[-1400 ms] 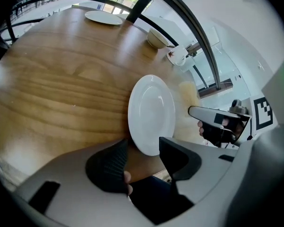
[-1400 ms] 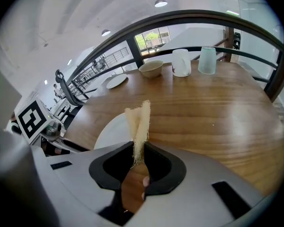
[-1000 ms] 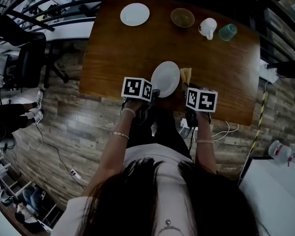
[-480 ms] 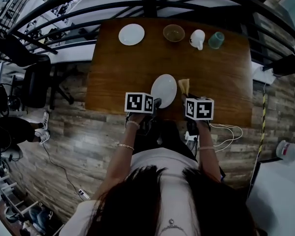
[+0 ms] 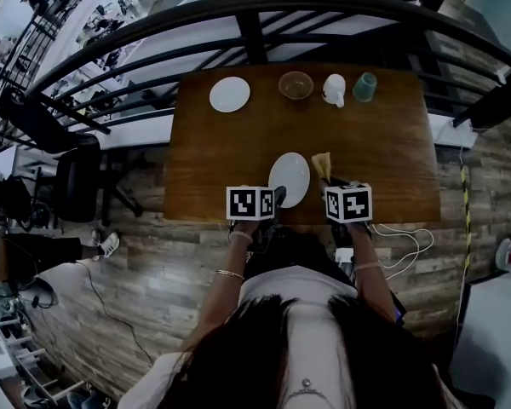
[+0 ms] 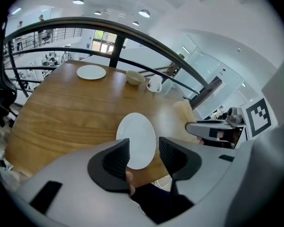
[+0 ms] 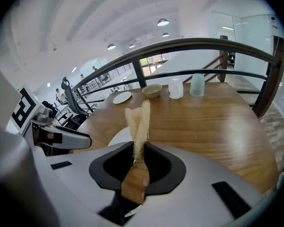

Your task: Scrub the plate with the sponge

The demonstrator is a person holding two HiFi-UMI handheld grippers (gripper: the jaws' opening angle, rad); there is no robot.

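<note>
A small white plate [image 5: 289,180] [image 6: 136,140] stands tilted on edge above the near side of the wooden table [image 5: 383,152]. My left gripper [image 5: 277,198] [image 6: 144,156] is shut on its near rim, and the left pad covers the plate's lower left edge. Just to the right, my right gripper [image 5: 332,181] [image 7: 138,157] is shut on a beige fibrous sponge [image 5: 322,165] [image 7: 138,122] that sticks up out of the jaws. Sponge and plate are close side by side but apart. In the right gripper view a slice of the plate [image 7: 117,136] shows behind the jaw housing.
Along the table's far edge stand a second white plate [image 5: 229,95], a bowl [image 5: 295,84], a white jug [image 5: 334,89] and a green glass [image 5: 364,86]. A black railing [image 5: 238,15] curves behind the table. A dark chair [image 5: 77,186] stands at left; cables [image 5: 400,237] lie on the floor at right.
Both grippers have risen a little with the plate and the sponge still in them. The head camera has shifted, so the table sits lower and smaller in the picture.
</note>
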